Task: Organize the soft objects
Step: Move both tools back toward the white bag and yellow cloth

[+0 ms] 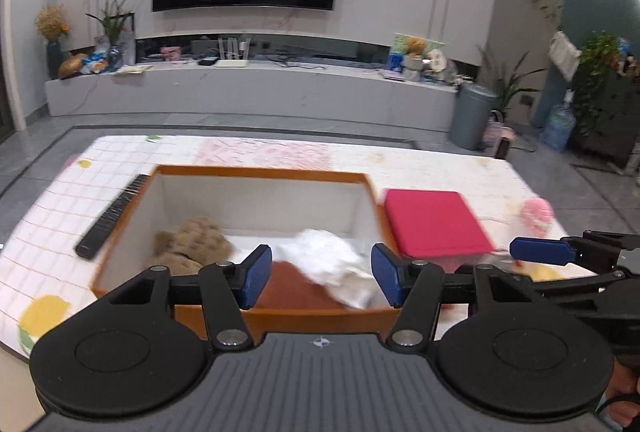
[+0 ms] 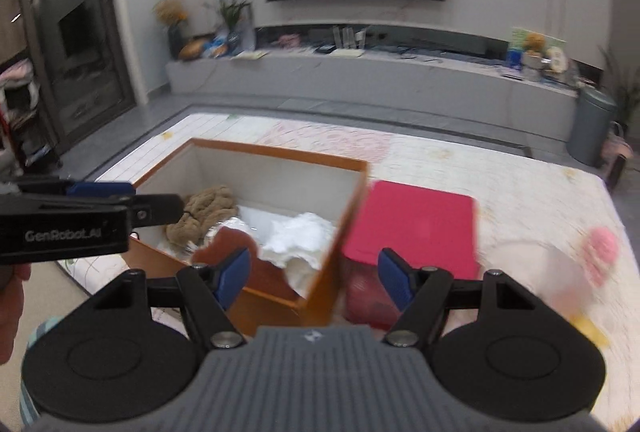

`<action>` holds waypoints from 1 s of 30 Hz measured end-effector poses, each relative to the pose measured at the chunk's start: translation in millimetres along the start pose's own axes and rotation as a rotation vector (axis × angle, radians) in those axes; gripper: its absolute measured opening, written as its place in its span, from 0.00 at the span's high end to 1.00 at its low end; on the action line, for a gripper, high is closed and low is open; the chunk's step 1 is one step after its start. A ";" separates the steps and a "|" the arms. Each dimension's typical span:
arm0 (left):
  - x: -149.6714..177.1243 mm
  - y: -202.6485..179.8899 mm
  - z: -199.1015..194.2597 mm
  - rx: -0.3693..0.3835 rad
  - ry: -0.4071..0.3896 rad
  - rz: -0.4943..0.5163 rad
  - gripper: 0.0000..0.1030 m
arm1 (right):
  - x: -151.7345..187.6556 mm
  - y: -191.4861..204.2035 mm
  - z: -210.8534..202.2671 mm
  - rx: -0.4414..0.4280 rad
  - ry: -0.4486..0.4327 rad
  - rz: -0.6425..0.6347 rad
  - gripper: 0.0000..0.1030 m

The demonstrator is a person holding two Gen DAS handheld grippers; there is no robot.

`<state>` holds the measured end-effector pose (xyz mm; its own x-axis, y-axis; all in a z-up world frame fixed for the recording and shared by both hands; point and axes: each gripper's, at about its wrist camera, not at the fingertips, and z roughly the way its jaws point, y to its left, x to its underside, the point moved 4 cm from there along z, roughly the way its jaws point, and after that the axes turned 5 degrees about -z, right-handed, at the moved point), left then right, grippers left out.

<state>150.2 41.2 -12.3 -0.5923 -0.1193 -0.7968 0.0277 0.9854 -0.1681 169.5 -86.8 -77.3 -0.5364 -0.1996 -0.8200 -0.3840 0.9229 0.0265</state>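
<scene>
You held both grippers, left (image 1: 320,274) and right (image 2: 314,278), spread wide and gripping nothing, low in frame above the orange box (image 1: 256,174) holding a brown plush (image 1: 196,240) and white cloth (image 1: 328,256).

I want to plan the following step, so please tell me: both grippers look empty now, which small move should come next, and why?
Probably move the right gripper rightward toward the pink fluffy item on the table. Its jaws are open and empty. The orange box already holds a brown soft thing and a white one, while the pink one lies outside, right of the red lid.
</scene>
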 end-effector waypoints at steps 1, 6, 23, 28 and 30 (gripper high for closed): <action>4.3 -7.1 -2.0 0.016 0.001 0.001 0.35 | 4.7 -7.3 -7.8 0.016 -0.008 0.014 0.32; 18.1 -41.9 -5.0 0.083 0.020 0.008 0.35 | 31.1 -44.2 -39.0 0.086 -0.017 0.086 0.32; 56.0 -159.5 39.9 0.210 0.101 0.147 0.35 | 101.8 -160.8 -70.8 0.267 0.028 0.266 0.28; 60.6 -181.2 54.9 0.232 0.118 0.191 0.35 | 110.1 -183.4 -64.5 0.267 0.042 0.292 0.27; 61.7 -186.5 60.1 0.232 0.129 0.193 0.35 | 113.2 -190.1 -62.2 0.269 0.053 0.292 0.27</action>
<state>156.9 -157.2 -65.1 -0.6547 0.0977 -0.7495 0.3233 0.9325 -0.1609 135.0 -305.3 -139.5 -0.6345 0.0742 -0.7693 -0.0026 0.9952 0.0981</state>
